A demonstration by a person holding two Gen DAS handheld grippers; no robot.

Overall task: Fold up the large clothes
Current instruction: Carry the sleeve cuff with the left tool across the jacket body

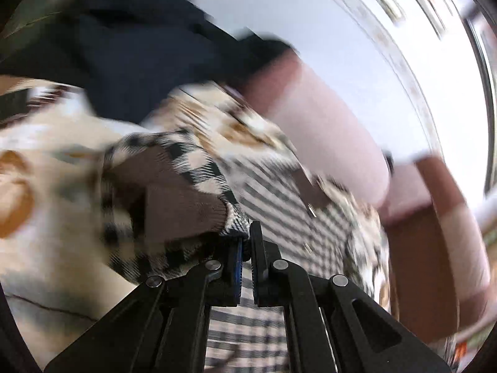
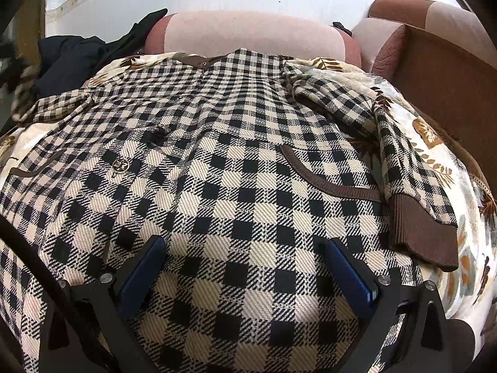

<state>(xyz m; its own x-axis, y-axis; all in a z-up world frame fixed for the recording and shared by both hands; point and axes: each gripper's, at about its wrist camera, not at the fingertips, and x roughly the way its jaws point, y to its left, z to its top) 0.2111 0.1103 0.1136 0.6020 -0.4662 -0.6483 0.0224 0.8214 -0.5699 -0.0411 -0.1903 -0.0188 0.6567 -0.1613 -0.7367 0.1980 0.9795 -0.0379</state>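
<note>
Left gripper (image 1: 247, 242) jaws pinch the checked jacket's (image 2: 236, 168) cuff (image 1: 183, 199); right gripper (image 2: 245, 267) jaws spread above it.

The black-and-cream checked jacket (image 2: 236, 161) is a coarse woven cloth with a visible twill texture, trimmed in brown ribbed knit at the cuff (image 2: 425, 233). Its small star-shaped button (image 2: 119, 165) looks like shiny metal. The right gripper (image 2: 245, 267) is matt black plastic, blue ridged pads (image 2: 349, 272), bright metal pins.

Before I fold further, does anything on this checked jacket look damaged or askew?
On the checked jacket, a small dark ragged spot sits left of the front opening; whether hole or stain is unclear. The right sleeve lies crumpled.
</note>
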